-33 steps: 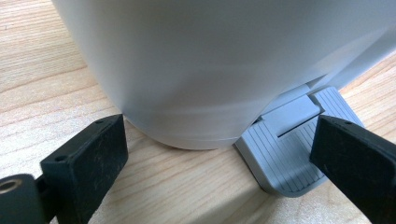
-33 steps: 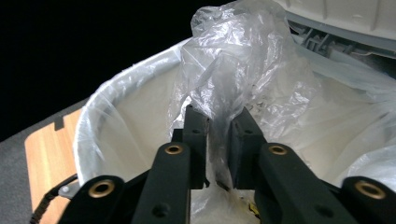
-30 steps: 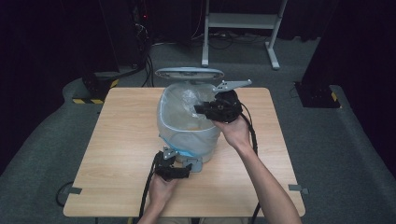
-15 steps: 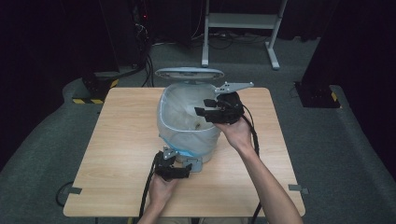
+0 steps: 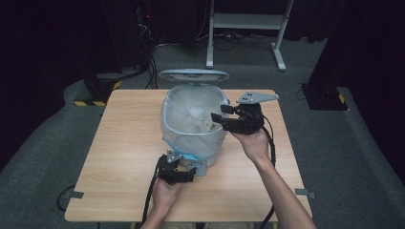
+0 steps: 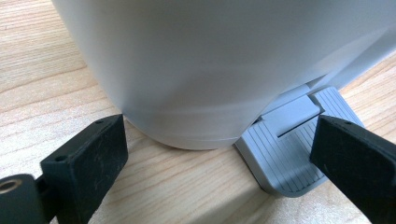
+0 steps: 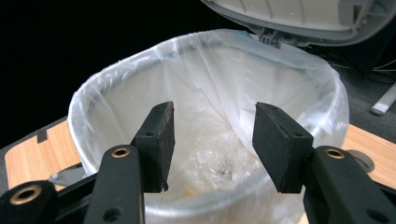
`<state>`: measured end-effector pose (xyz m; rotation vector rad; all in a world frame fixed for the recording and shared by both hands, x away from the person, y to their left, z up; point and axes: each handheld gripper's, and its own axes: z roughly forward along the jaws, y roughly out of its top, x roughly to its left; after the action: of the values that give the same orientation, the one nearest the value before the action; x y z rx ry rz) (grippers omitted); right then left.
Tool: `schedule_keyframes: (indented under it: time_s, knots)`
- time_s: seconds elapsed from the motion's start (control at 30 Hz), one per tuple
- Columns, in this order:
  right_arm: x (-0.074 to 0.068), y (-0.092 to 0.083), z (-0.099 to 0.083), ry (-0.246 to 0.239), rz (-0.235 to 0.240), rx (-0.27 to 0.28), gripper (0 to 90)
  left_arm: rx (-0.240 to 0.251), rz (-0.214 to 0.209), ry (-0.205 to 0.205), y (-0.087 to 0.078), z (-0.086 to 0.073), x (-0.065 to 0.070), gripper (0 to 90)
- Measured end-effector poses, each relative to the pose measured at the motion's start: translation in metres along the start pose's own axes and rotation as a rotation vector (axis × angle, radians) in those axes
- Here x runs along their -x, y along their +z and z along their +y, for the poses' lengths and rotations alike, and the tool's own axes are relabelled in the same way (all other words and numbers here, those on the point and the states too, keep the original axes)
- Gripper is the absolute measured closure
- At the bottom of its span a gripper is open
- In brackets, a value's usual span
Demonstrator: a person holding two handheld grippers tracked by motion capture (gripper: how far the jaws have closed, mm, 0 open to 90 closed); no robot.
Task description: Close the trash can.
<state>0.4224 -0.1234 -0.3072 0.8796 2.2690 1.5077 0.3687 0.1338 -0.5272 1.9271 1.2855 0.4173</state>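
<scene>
1. Worktop (image 5: pixel 119 157) of pale wood carries a white pedal bin (image 5: pixel 196 143) near its middle, slightly toward the far edge in the high view.
2. Your left gripper (image 5: pixel 179 171) sits low on the worktop at the near foot of the bin. In the left gripper view its jaws stand wide apart, one at the bin's base, the other over the grey ribbed pedal (image 6: pixel 289 158). The jaws grip nothing, and you cannot tell from that view whether the one above the pedal presses on it.
3. Bin body (image 6: pixel 210 70) is round and white, and rests flat on the wood; the pedal juts out from its base toward you.
4. Bin mouth is lined with a clear plastic bag (image 7: pixel 201 93) folded over the rim. Crumpled scraps lie at the bottom of the bag, too blurred to name.
5. Lid (image 5: pixel 193 75) is raised at the far side of the bin, hinged behind the rim.
6. Your right gripper (image 5: pixel 222 117) hovers over the right side of the bin's rim, pointing into the opening. Its jaws have just been opening, and they now stand apart with nothing between them; the bag shows behind the gap.
</scene>
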Motion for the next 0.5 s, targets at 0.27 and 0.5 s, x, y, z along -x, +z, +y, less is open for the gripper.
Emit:
schedule_keyframes:
  time_s: [0.27, 0.5]
  knots:
    - [0.004, -0.011, -0.01, 0.022, -0.013, 0.031, 47.4, -0.001, -0.002, 0.0, 0.0, 0.0, 0.0, 4.4]
    - [0.009, -0.024, -0.024, 0.051, -0.023, 0.052, 46.4, -0.001, -0.002, 0.0, 0.0, 0.0, 0.0, 4.3]
